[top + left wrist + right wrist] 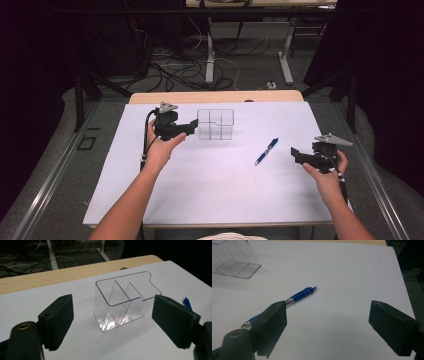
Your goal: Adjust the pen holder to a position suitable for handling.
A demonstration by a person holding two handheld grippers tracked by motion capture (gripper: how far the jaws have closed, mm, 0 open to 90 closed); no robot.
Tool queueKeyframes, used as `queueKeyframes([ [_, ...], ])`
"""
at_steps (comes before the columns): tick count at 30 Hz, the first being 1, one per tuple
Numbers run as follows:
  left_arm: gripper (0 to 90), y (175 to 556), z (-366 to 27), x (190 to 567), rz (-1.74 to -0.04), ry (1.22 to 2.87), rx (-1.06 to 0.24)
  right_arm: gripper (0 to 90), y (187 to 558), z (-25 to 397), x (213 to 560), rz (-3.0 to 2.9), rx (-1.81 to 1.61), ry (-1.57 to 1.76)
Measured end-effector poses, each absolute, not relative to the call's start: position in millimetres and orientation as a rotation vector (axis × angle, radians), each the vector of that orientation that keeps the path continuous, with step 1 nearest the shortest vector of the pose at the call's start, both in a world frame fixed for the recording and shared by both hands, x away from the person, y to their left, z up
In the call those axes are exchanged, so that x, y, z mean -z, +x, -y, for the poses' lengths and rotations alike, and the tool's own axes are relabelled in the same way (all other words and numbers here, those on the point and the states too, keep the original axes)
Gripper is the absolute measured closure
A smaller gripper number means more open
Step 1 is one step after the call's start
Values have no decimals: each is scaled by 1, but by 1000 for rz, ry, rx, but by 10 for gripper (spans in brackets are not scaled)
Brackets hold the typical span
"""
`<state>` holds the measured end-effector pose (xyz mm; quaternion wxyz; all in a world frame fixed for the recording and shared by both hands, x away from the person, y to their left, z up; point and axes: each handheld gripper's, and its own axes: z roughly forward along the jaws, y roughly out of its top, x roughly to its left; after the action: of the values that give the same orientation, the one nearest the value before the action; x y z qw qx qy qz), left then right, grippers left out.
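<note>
One clear plastic compartmented organiser (215,124), far centre of white table (210,190), nothing inside. One blue ballpoint pen (266,151) lying right of it. My left gripper (191,125) jaws apart beside organiser; my right gripper (296,154) jaws apart near pen.

A white sheet (215,185) covers most of the table, and a strip of pale wooden tabletop (215,96) shows along its far edge. Beyond the table, black and white cables (180,70) lie tangled on the grey floor around the white metal legs (210,55) of another desk. A black metal frame (80,100) stands at both sides.
</note>
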<state>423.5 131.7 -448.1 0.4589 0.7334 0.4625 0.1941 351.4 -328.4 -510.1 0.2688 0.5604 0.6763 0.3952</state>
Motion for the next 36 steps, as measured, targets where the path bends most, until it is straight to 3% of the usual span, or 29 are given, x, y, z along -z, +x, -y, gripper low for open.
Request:
queueKeyframes([
  [4, 143, 418, -136, 451, -1118, 1797, -476, 145, 352, 329, 510, -1832, -1060, 1501],
  [12, 5, 408, -144, 461, -1112, 1792, -456, 146, 351, 326, 510, -1843, -1049, 1503],
  [36, 7, 393, -159, 471, -1075, 1784, -490, 149, 355, 313, 500, -2006, -952, 1341],
])
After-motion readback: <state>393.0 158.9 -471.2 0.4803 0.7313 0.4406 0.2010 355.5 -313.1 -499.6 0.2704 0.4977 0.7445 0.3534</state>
